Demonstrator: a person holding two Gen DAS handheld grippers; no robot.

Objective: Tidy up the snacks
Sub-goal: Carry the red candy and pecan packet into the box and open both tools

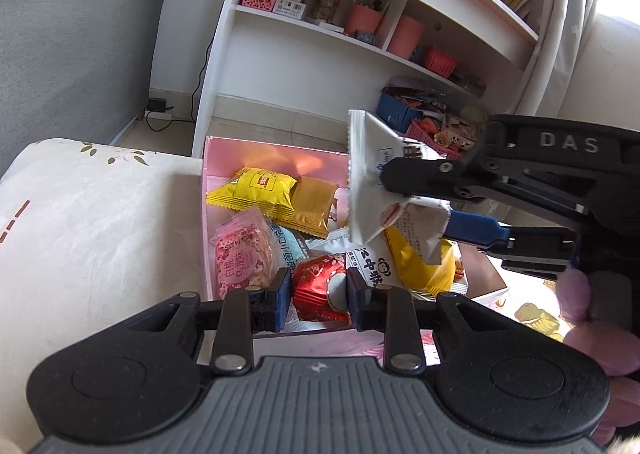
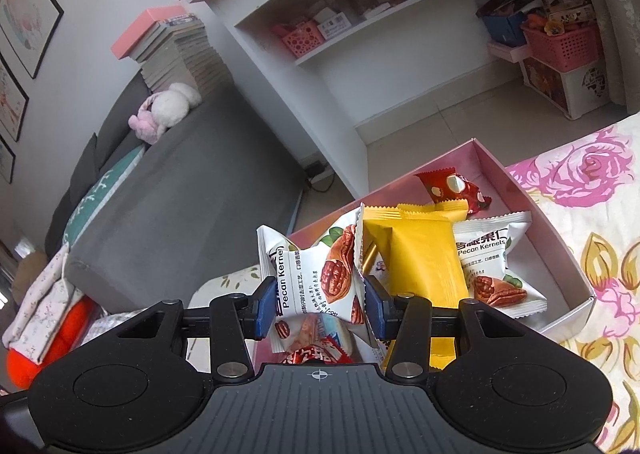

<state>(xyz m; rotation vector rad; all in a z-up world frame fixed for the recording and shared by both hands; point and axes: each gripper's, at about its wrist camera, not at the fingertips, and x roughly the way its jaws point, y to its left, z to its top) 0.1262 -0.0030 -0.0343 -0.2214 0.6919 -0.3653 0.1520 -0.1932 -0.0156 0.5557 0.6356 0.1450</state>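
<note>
A pink box on the bed holds several snack packets. Low at its near edge, my left gripper is shut on a red foil packet. Beside it lie a pink packet, yellow packets and a white monkey-print packet. My right gripper is shut on a white pecan kernel packet and holds it up above the box. The left wrist view shows that gripper coming in from the right with the white packet. Below it lie a golden packet, a second pecan packet and a red nut packet.
A white cushion lies against the box's left side. The flowered bedspread spreads to the right. Beyond the box stand a white shelf unit with baskets and cups, and a grey sofa to the left. A purple soft toy sits by the right gripper.
</note>
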